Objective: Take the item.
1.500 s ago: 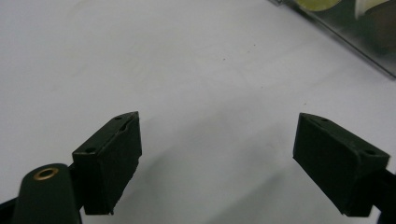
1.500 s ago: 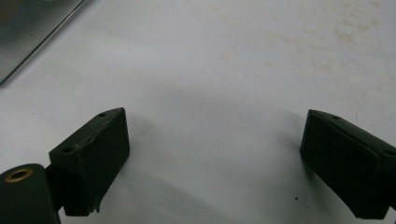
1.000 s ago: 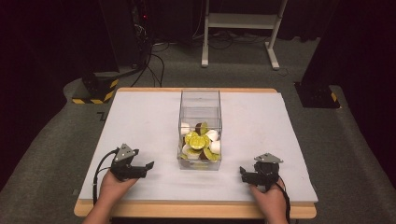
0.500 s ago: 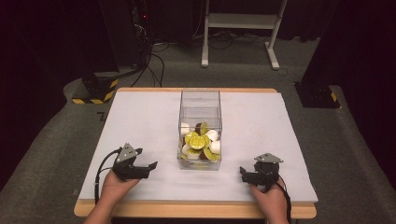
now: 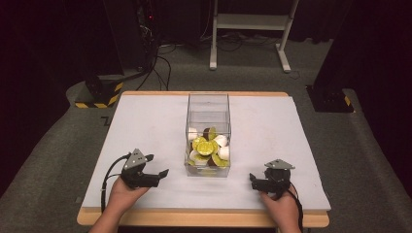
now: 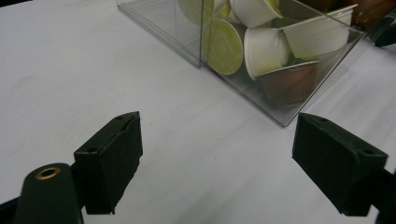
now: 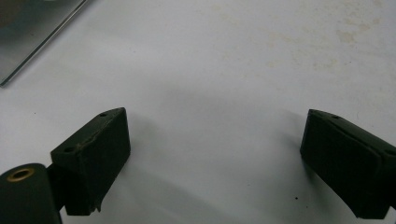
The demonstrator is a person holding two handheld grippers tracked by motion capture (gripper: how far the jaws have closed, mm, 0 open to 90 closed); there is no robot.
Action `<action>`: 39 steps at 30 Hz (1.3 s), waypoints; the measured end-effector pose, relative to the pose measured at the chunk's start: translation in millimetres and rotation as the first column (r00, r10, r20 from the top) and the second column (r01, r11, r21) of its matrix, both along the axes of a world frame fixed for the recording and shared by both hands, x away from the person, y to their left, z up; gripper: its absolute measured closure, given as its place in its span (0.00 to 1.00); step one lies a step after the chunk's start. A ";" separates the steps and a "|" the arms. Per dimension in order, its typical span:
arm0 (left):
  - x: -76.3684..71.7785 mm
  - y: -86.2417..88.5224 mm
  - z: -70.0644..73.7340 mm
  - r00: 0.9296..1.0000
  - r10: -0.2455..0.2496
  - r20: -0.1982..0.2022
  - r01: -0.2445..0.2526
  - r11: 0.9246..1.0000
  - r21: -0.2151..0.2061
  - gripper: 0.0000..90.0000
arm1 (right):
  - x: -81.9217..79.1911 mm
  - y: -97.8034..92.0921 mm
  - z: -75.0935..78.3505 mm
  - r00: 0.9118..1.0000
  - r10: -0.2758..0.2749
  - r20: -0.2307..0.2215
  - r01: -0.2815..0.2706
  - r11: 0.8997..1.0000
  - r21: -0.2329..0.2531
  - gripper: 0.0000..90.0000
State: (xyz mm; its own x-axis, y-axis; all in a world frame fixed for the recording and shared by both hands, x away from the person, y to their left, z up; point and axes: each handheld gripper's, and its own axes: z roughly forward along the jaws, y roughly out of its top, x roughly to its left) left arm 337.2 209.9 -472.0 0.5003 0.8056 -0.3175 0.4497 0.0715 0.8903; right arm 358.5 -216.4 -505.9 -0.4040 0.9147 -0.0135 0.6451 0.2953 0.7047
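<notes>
A clear plastic box (image 5: 208, 106) stands mid-table, its near half heaped with coffee capsules (image 5: 209, 148): green-lidded, white and brown. My left gripper (image 5: 158, 165) lies left of the box's near corner, angled toward it, jaws wide apart and empty. The left gripper view has that gripper (image 6: 219, 158) open over bare tabletop, the box corner (image 6: 280, 116) just ahead with a green lid (image 6: 223, 46), a white capsule (image 6: 264, 51) and a brown one (image 6: 289, 84) behind the wall. My right gripper (image 5: 252, 181) rests to the right of the box, open and empty (image 7: 215, 158).
The white table (image 5: 145, 126) has free room on both sides of the box and behind it. The wooden front edge (image 5: 194, 218) runs just below the person's hands. A box edge (image 7: 42, 42) crosses the right gripper view's top left. Cables and stands sit on the floor beyond.
My left gripper has edged right and turned toward the box's near corner. The right gripper and the box have stayed put.
</notes>
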 end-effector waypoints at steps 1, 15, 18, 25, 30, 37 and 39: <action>0.0 0.0 0.0 1.000 0.000 0.000 0.000 1.000 0.000 0.18 | 0.0 0.0 0.0 1.000 0.000 0.000 0.000 1.000 0.000 0.09; -3.8 -8.4 13.1 0.999 -0.034 0.017 0.035 0.999 -0.031 0.20 | -0.2 0.1 -0.1 1.000 0.000 0.002 0.000 1.000 -0.001 0.09; -3.7 -8.4 15.3 0.999 -0.035 0.020 0.036 0.999 -0.029 0.20 | -0.2 0.1 -0.2 1.000 -0.001 0.002 0.001 1.000 0.000 0.09; -2.6 -10.7 19.6 0.999 -0.035 0.029 0.036 0.998 -0.042 0.21 | -0.2 0.1 -0.1 1.000 0.000 0.001 0.000 1.000 0.000 0.09; -1.7 -11.8 24.7 0.998 -0.046 0.038 0.048 0.998 -0.038 0.22 | -0.3 0.1 -0.1 1.000 0.000 0.001 0.000 1.000 0.000 0.09; -1.0 -16.2 30.1 0.998 -0.054 0.044 0.056 0.998 -0.035 0.22 | -0.3 0.1 -0.1 1.000 0.000 0.001 0.000 1.000 -0.001 0.09; -0.3 -17.5 32.2 0.998 -0.054 0.045 0.057 0.997 -0.053 0.22 | -0.3 0.0 -0.1 1.000 0.000 0.001 0.000 1.000 -0.001 0.09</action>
